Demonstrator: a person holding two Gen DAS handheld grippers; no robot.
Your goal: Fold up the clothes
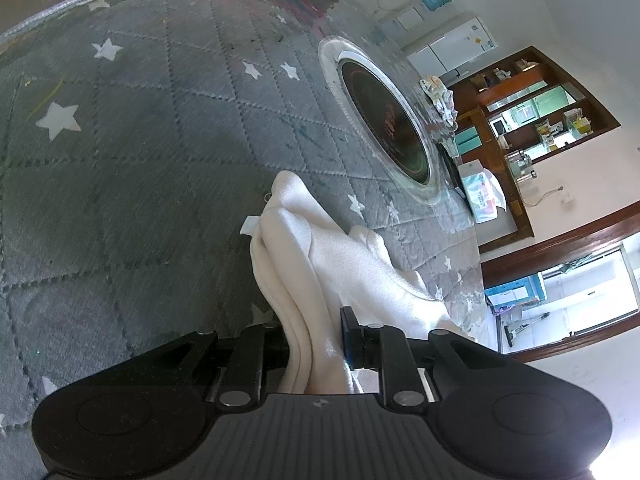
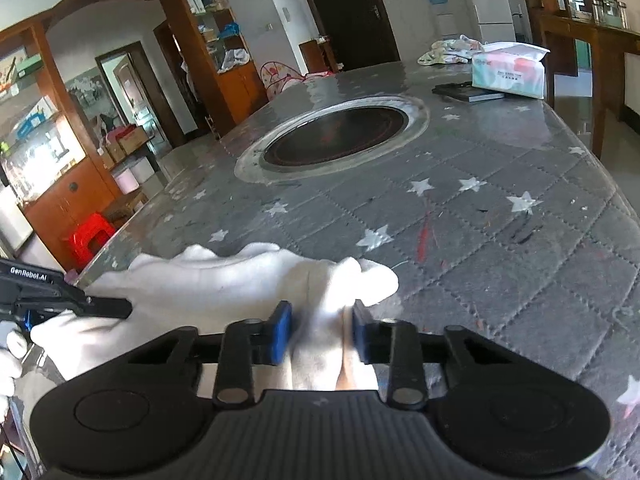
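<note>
A white fleecy garment (image 1: 316, 264) lies bunched on the grey star-patterned table cover (image 1: 132, 184). My left gripper (image 1: 314, 340) is shut on a thick fold of it, cloth running between the fingers. In the right wrist view the same white garment (image 2: 224, 284) spreads across the near table edge. My right gripper (image 2: 322, 332) is shut on a bunched part of it between its blue pads (image 2: 282, 330). The left gripper (image 2: 96, 306) shows at the far left, its tip on the cloth.
A round black hotplate (image 2: 336, 138) with a metal rim is set in the table's middle. A tissue pack (image 2: 508, 72), a dark flat book (image 2: 468, 92) and a patterned cloth heap (image 2: 448, 50) lie at the far end. A red stool (image 2: 90, 238) stands beside the table.
</note>
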